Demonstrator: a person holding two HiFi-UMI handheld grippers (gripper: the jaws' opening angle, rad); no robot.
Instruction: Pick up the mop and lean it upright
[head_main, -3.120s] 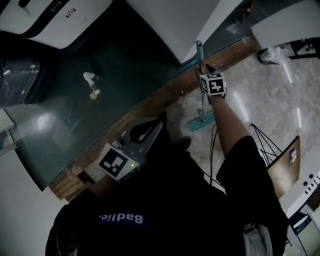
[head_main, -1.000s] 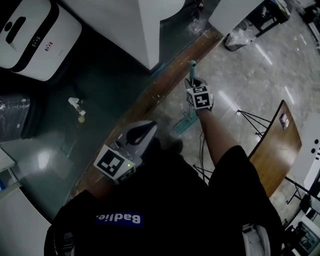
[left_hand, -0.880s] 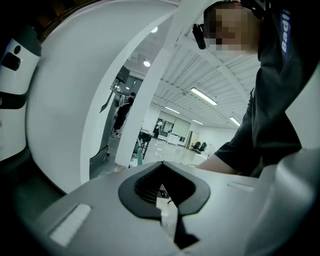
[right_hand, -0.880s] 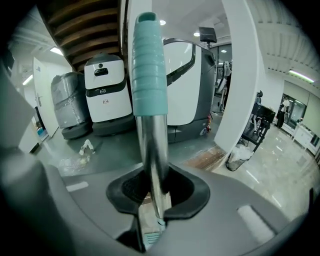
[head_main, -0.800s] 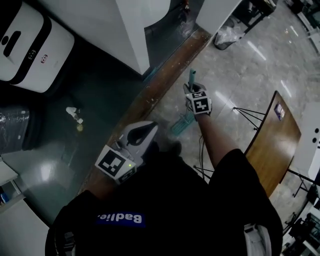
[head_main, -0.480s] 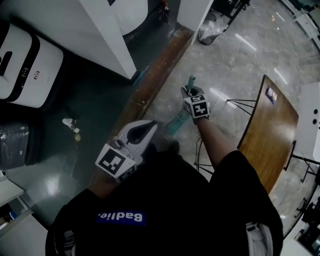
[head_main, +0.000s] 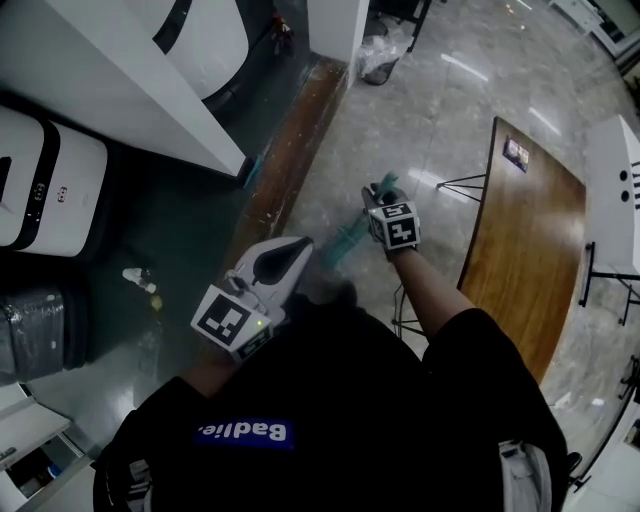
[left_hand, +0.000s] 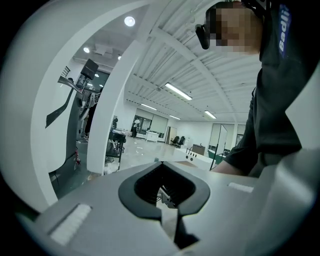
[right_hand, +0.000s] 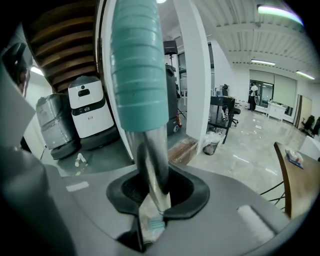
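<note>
Mop (right_hand: 140, 75) in right tongs (right_hand: 151, 197); shirt print (head_main: 240, 433) "Badlie"

Seen from above, the right gripper (head_main: 384, 194) holds a teal-handled mop (head_main: 347, 241) upright over a shiny stone floor (head_main: 430, 110). The left gripper (head_main: 287, 252) hovers near, on the left. A wooden table (head_main: 520, 240) stands right; white machines (head_main: 45, 190) sit far left.

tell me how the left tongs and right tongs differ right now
The right tongs are clamped on the mop pole, while the left tongs are shut on nothing. In the head view the right tongs reach out over the pale floor, while the left tongs sit close in front of the person. Both have their jaws drawn close together.
</note>
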